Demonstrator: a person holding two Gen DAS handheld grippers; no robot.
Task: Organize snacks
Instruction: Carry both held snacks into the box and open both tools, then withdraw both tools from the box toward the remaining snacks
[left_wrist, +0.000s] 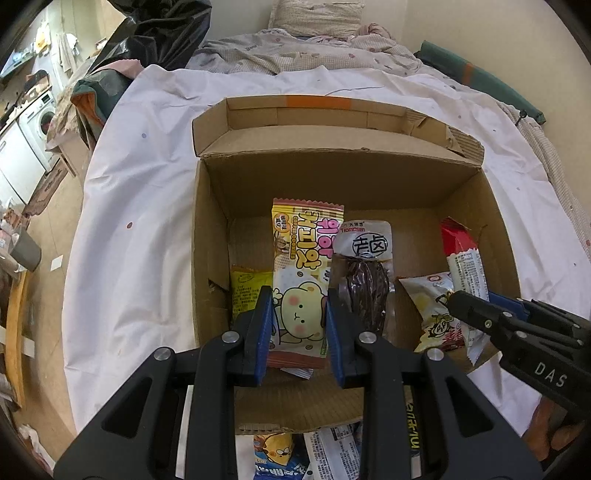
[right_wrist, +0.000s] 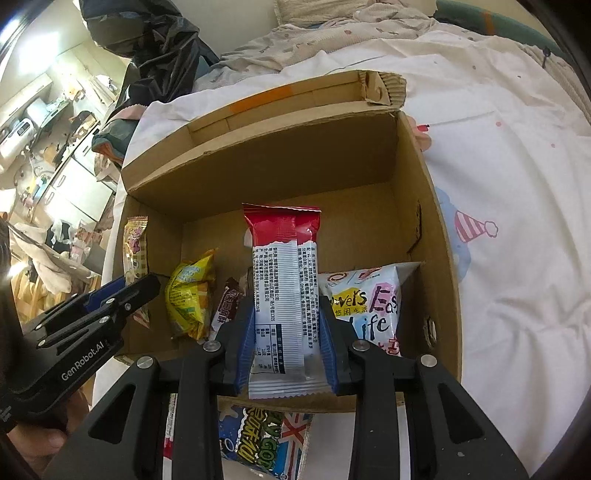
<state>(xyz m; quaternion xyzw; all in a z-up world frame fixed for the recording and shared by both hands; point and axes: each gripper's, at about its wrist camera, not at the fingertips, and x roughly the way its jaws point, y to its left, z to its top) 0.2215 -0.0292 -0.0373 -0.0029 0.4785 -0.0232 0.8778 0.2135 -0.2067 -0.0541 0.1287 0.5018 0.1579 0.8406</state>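
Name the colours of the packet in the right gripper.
Red top, white printed body; clearest in the right wrist view.

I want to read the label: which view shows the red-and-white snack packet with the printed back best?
The right wrist view: the red-and-white snack packet faces the camera full-length, clamped in the right gripper, print legible. The left wrist view shows the packet only edge-on and small, above the cardboard box.
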